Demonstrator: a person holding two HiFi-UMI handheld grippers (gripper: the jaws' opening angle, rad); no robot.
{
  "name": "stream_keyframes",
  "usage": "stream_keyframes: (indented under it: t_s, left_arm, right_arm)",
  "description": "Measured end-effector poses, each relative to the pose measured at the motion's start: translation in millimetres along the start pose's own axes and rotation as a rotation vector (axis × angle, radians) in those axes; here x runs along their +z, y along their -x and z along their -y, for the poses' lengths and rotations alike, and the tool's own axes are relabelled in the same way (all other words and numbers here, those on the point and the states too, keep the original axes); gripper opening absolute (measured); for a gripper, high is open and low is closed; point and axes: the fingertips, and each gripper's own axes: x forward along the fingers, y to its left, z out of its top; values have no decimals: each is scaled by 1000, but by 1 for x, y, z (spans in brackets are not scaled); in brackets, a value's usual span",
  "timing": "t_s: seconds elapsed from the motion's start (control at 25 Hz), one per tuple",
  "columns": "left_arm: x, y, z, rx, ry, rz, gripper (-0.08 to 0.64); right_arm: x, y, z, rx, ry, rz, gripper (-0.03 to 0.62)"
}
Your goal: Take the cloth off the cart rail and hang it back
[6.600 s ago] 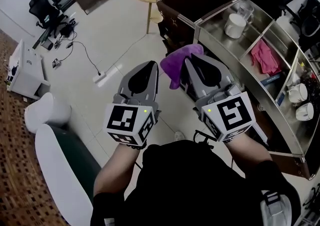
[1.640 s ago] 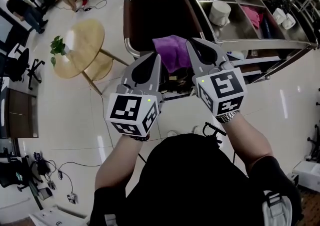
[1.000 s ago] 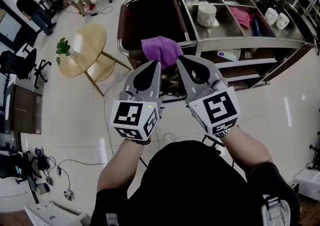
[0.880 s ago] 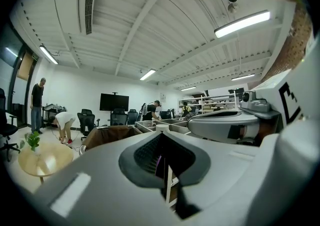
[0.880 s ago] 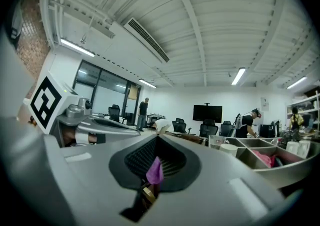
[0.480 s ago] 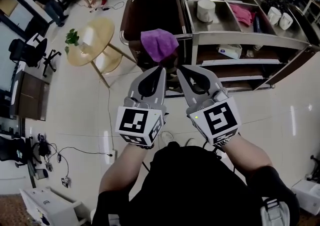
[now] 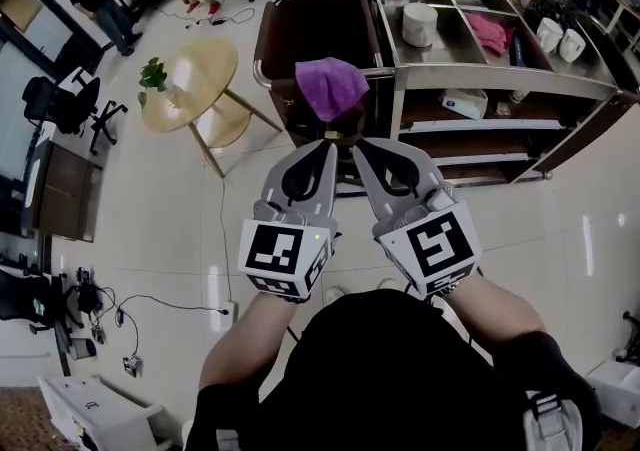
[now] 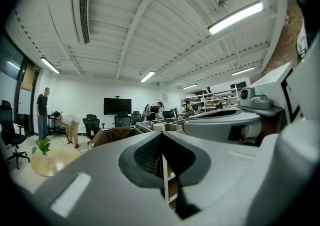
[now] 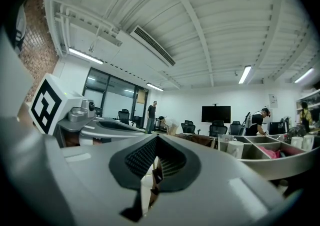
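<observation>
The purple cloth (image 7: 330,87) hangs draped over the cart rail (image 7: 377,70), at the corner where the brown bag frame meets the steel cart (image 7: 500,82). My left gripper (image 7: 326,143) and right gripper (image 7: 358,143) are side by side just below the cloth in the head view, a short gap away from it. Both point level toward the cart. Each has its jaws shut with nothing between them; the tips meet in the left gripper view (image 8: 162,135) and the right gripper view (image 9: 156,138). The cloth is not seen in either gripper view.
The cart's top compartments hold a white pot (image 7: 420,24), a pink rag (image 7: 490,32) and white cups (image 7: 560,36). A round wooden table (image 7: 195,84) with a small plant (image 7: 152,73) stands left of the cart. People (image 7: 95,1) and office chairs are at the far left.
Both grippers have drawn back from the cart toward me. The purple cloth stays draped on the rail, and the gap between it and the jaw tips has grown.
</observation>
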Motion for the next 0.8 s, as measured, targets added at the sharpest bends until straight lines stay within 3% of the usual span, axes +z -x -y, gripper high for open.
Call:
stream_keyframes:
  t_s: [0.12, 0.36, 0.48, 0.8]
  left_arm:
    - [5, 11, -6, -8, 0, 3, 0]
    - [8, 29, -15, -28, 4, 18, 0]
    - [9, 34, -17, -41, 7, 22, 0]
    - [14, 55, -33, -61, 20, 30, 0]
  right_arm:
    - [11, -4, -9, -4, 46, 52, 0]
    - [12, -5, -30, -33, 35, 11, 0]
    - [20, -7, -36, -35, 86, 67, 0]
    - [21, -14, -63, -69, 65, 11, 0]
